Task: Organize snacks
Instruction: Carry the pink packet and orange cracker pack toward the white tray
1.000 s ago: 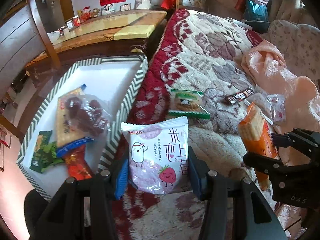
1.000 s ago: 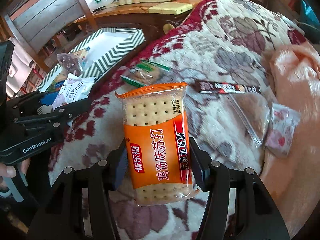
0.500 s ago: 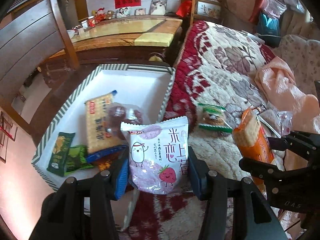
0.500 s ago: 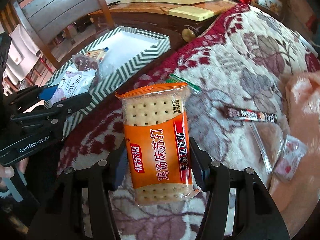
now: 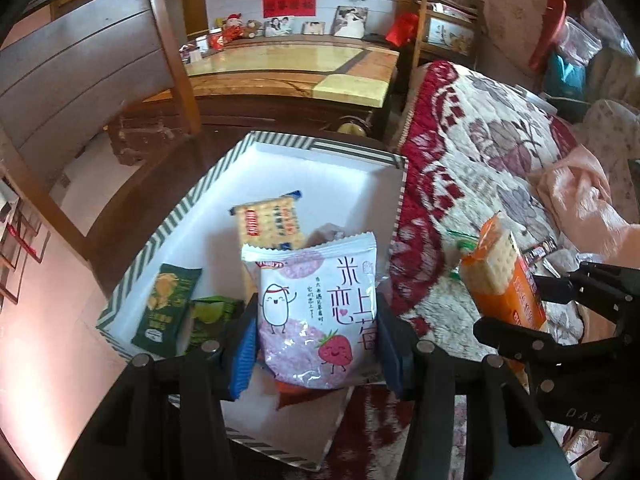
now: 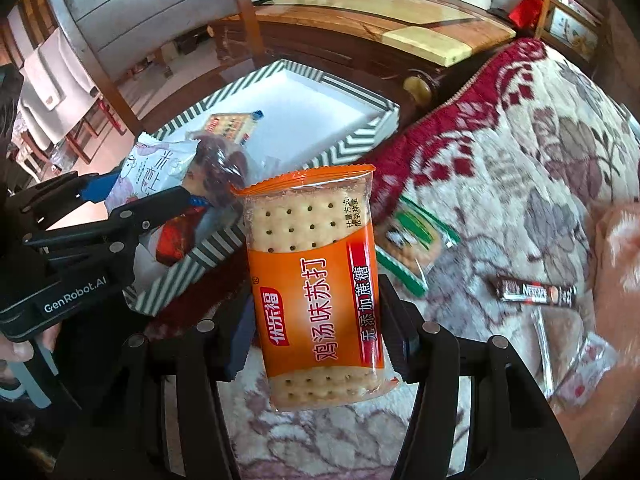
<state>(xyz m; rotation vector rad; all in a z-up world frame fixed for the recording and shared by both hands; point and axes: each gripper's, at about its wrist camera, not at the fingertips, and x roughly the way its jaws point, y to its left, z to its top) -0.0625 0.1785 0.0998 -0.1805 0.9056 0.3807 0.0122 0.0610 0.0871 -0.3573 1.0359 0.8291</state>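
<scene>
Snacks held: a white strawberry rice-cracker packet (image 5: 316, 312) is clamped upright between the pads of the left gripper (image 5: 316, 344), over the near corner of the box; an orange soda-cracker pack (image 6: 316, 288) is clamped upright in the right gripper (image 6: 316, 344), over the blanket just beside the box.
Box: a white box with a green-and-white striped rim (image 5: 320, 146) sits beside the blanket's red edge.
Inside the box: a yellow cracker pack (image 5: 268, 222), two dark green packets (image 5: 168, 304), a clear bag of dark red pieces (image 6: 220, 164) and something red-orange under the rice-cracker packet, too hidden to name.
Surface: a cream blanket (image 6: 520, 152) with red border and floral pattern.
Loose on blanket: a green-edged biscuit packet (image 6: 412, 244), a brown coffee stick (image 6: 536, 292), a small clear wrapper (image 6: 588, 364), blurred.
Room: a long wooden table (image 5: 288, 64) with framed photos, and a wooden chair (image 5: 80, 68) behind the box.
</scene>
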